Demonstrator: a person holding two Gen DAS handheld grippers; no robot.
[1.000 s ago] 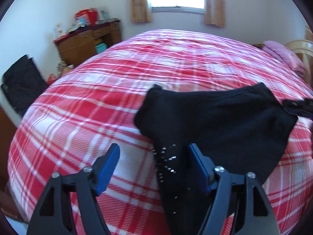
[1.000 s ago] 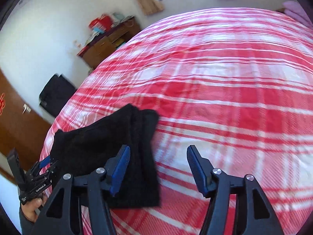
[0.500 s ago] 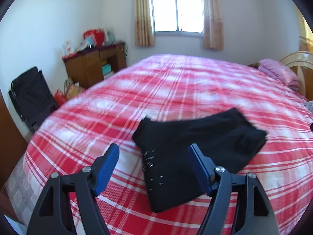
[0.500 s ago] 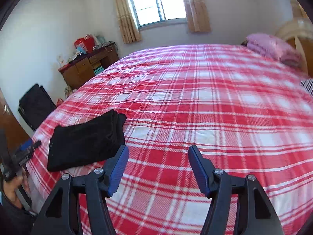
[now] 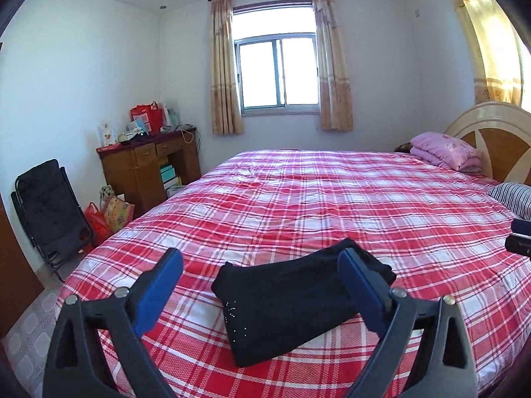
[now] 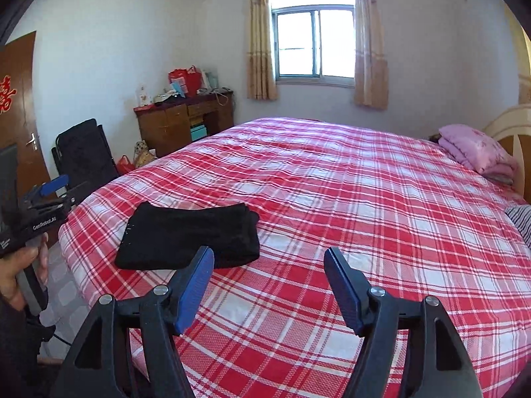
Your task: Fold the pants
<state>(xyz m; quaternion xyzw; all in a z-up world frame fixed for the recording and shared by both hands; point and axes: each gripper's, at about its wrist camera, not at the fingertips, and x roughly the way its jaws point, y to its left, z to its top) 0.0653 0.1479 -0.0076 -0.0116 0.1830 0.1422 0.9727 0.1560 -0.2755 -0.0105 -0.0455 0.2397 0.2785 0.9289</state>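
In the left wrist view we begin at the left edge of the frame, where a black folding chair (image 5: 53, 205) leans by the wall and a wooden desk (image 5: 149, 169) stands beside it; the red plaid bed (image 5: 332, 199) fills the middle; at lower centre lie the pants (image 5: 292, 301), a compact black bundle already folded, resting flat near the bed's near edge. Our left gripper (image 5: 260, 288) hangs above them with its blue pads spread wide and nothing between them; the pants sit straight ahead of it, framed by the two pads, with their long axis running from lower left to upper right of the frame; the studded end lies toward the lower left.

In the right wrist view the left gripper shows again at the far left, held in a hand (image 6: 20, 265); the pants (image 6: 189, 238) lie left of centre, their long axis nearly level across the frame; our right gripper (image 6: 268, 285) stands lower centre, likewise wide apart and empty, with the pants off to its upper left and only bare plaid ahead of it.

We judge the left gripper the nearer, being squarely over the bundle; the fold looks finished, so any last tidying would fall to that side.
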